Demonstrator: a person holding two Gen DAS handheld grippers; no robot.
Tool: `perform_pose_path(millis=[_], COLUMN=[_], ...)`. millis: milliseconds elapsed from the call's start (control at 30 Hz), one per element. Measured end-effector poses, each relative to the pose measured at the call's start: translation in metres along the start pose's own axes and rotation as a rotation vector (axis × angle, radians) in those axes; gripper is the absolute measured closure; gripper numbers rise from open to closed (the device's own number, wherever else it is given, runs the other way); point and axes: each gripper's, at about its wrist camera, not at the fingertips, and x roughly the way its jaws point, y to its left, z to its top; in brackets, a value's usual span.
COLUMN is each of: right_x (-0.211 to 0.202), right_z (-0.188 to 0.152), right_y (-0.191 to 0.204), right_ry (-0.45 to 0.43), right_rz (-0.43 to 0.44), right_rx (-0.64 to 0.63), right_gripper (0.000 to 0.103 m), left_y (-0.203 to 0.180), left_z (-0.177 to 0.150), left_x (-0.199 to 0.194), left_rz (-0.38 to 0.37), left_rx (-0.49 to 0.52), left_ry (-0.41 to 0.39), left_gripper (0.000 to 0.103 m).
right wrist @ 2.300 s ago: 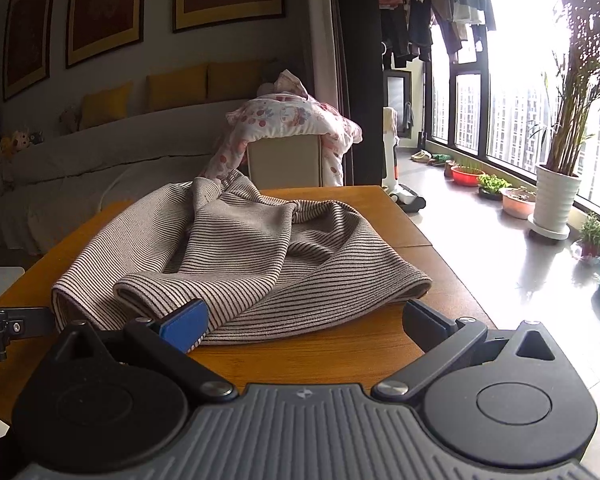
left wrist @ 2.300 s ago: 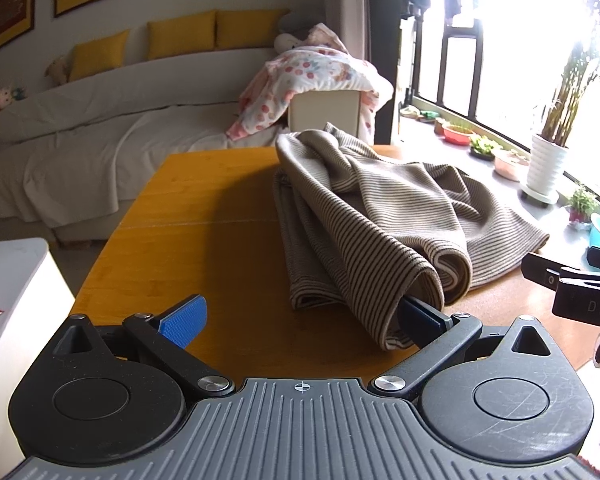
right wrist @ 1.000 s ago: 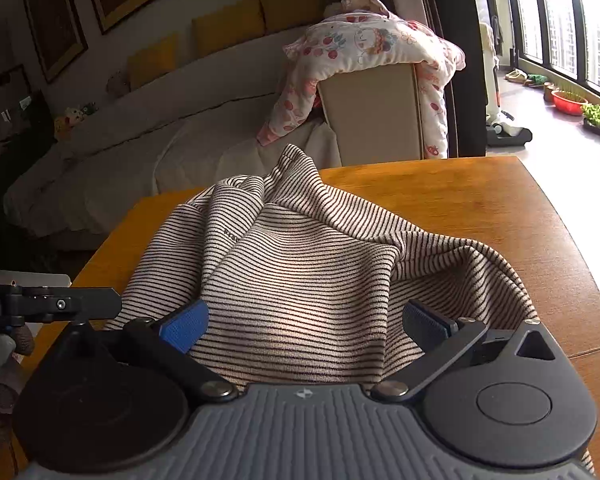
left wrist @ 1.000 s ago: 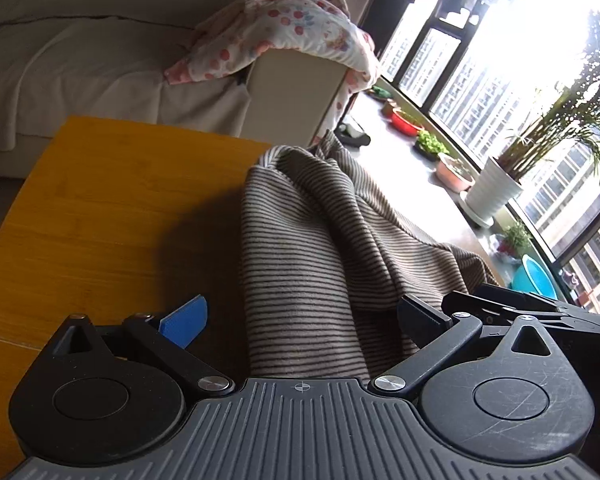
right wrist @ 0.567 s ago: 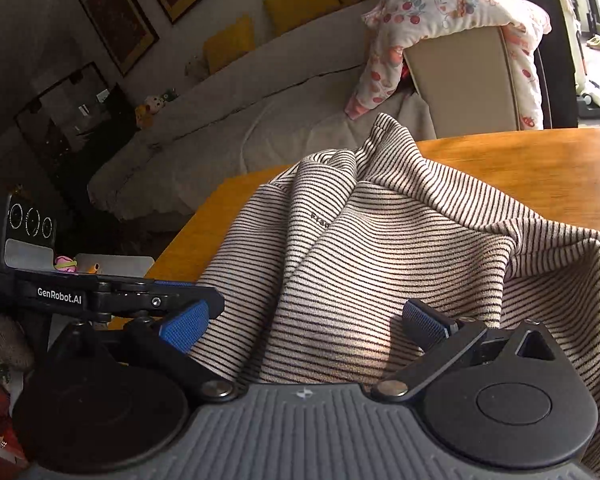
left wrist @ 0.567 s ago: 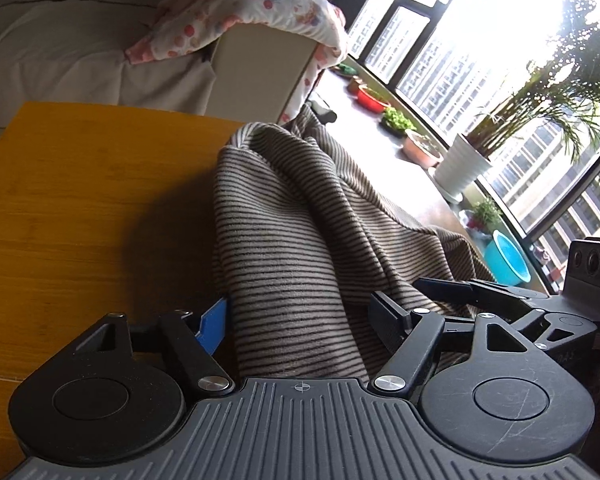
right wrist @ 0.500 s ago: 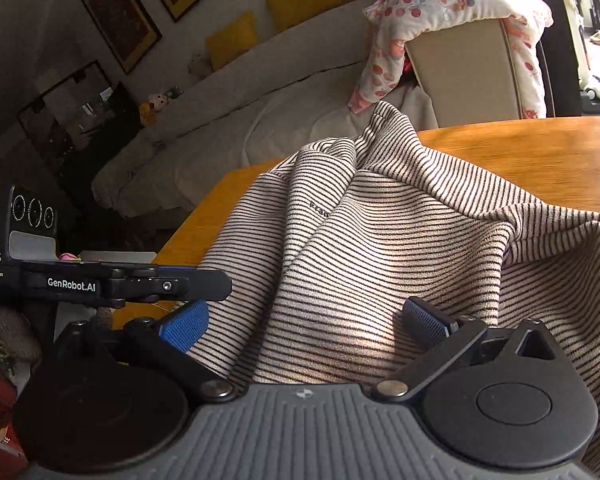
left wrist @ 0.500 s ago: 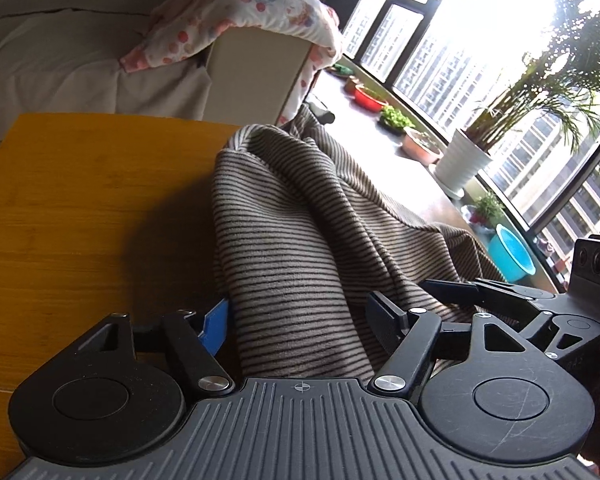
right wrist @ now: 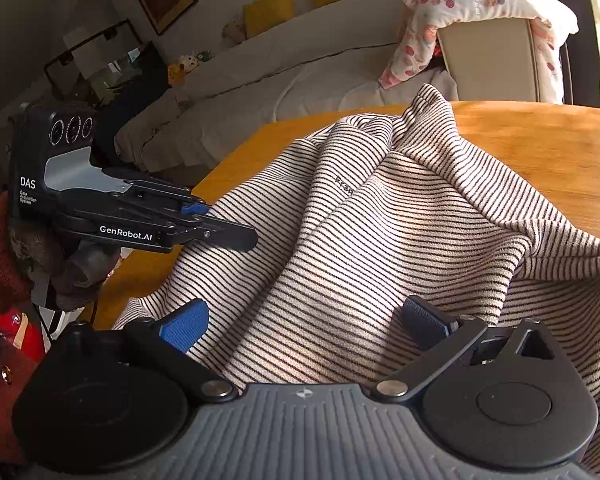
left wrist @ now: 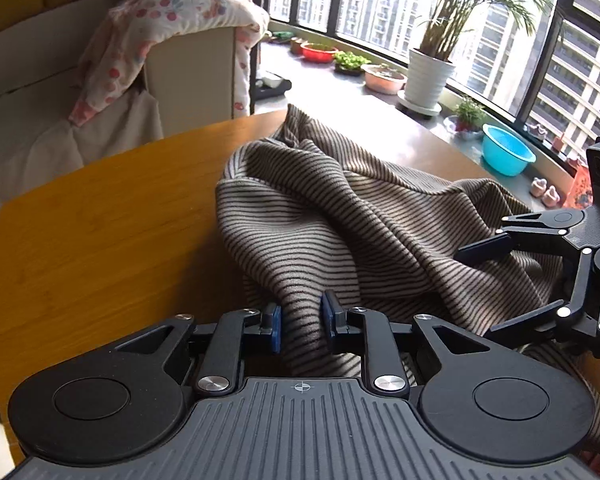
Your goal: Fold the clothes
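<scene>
Left gripper (left wrist: 300, 320): blue pads drawn in on a raised ridge of the striped top; cloth is pinched between them at the near edge of the table.
Right gripper (right wrist: 304, 324): jaws spread wide, with cloth lying between and under the fingers; nothing is clamped.
Striped top (right wrist: 400, 240): rumpled in loose ridges over the near half of the wooden table (left wrist: 100, 232), one point of cloth standing up toward the far edge; not flat, no neat fold visible.
Hand (right wrist: 80, 268): holds the left tool at the table's left edge; a red sleeve is beside it.
Step in hand (judged): taking hold of the near hem, one side gripped, the other side waiting.
Next move (judged): right jaws need to close on a single edge of cloth, level with the left hold, so the top can be lifted and spread evenly.
Risk (judged): catching several layers would twist the fold.
</scene>
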Motion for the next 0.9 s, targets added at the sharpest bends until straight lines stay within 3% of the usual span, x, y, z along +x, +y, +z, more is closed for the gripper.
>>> perform_pose_path(millis=[33, 67, 133, 167, 200, 267, 333, 367, 400, 467, 500, 567, 600, 633, 733, 833, 900], right_x=[0.001, 0.002, 0.002, 0.001, 0.0, -0.002, -0.004, -0.005, -0.005, -0.008, -0.009, -0.011, -0.011, -0.012, -0.004, -0.003, -0.005], right_z=[0.002, 0.004, 0.005, 0.004, 0.004, 0.005, 0.008, 0.01, 0.012, 0.017, 0.018, 0.019, 0.019, 0.019, 0.008, 0.001, -0.001], right_y=[0.001, 0.001, 0.007, 0.011, 0.015, 0.025, 0.034, 0.038, 0.041, 0.044, 0.044, 0.044, 0.045, 0.045, 0.042, 0.042, 0.046], right_ry=[0.008, 0.016, 0.013, 0.008, 0.003, -0.03, -0.055, -0.058, -0.061, -0.061, -0.059, -0.045, -0.038, -0.032, 0.003, 0.003, -0.019], right_rz=[-0.003, -0.006, -0.036, -0.056, -0.077, -0.139, -0.185, -0.203, -0.215, -0.234, -0.24, -0.252, -0.258, -0.263, -0.333, -0.398, -0.44], right_rx=[0.005, 0.006, -0.014, -0.029, -0.044, -0.097, -0.156, -0.182, -0.206, -0.225, -0.227, -0.233, -0.236, -0.239, -0.262, -0.298, -0.334], right_gripper=[0.0, 0.0, 0.0, 0.0, 0.0, 0.0, 0.002, 0.005, 0.015, 0.032, 0.041, 0.042, 0.042, 0.042, 0.042, 0.042, 0.042], left_y=[0.008, 0.017, 0.044, 0.057, 0.068, 0.089, 0.09, 0.086, 0.078, 0.058, 0.048, 0.036, 0.032, 0.026, 0.017, 0.032, 0.043], left_z=[0.006, 0.012, 0.023, 0.027, 0.029, 0.031, 0.021, 0.015, 0.007, -0.007, -0.014, -0.023, -0.026, -0.028, -0.02, -0.001, 0.002], left_x=[-0.003, -0.007, -0.012, -0.015, -0.019, -0.03, -0.028, -0.023, -0.016, -0.002, 0.004, 0.017, 0.022, 0.022, 0.01, -0.018, -0.019], left_rz=[0.104, 0.229, 0.406, 0.455, 0.407, 0.236, -0.006, -0.12, -0.199, -0.272, -0.29, -0.319, -0.332, -0.316, -0.208, -0.021, 0.031], left_rx=[0.048, 0.1, 0.109, 0.082, 0.011, -0.158, -0.295, -0.345, -0.378, -0.383, -0.376, -0.383, -0.388, -0.372, -0.218, -0.101, -0.102], left_ry=[-0.044, -0.093, -0.148, -0.162, -0.152, -0.115, -0.059, -0.018, 0.024, 0.098, 0.128, 0.179, 0.189, 0.182, 0.093, -0.059, -0.07], left_gripper=[0.092, 0.095, 0.095, 0.095, 0.095, 0.084, 0.039, 0.034, 0.034, 0.033, 0.033, 0.035, 0.042, 0.06, 0.091, 0.091, 0.091])
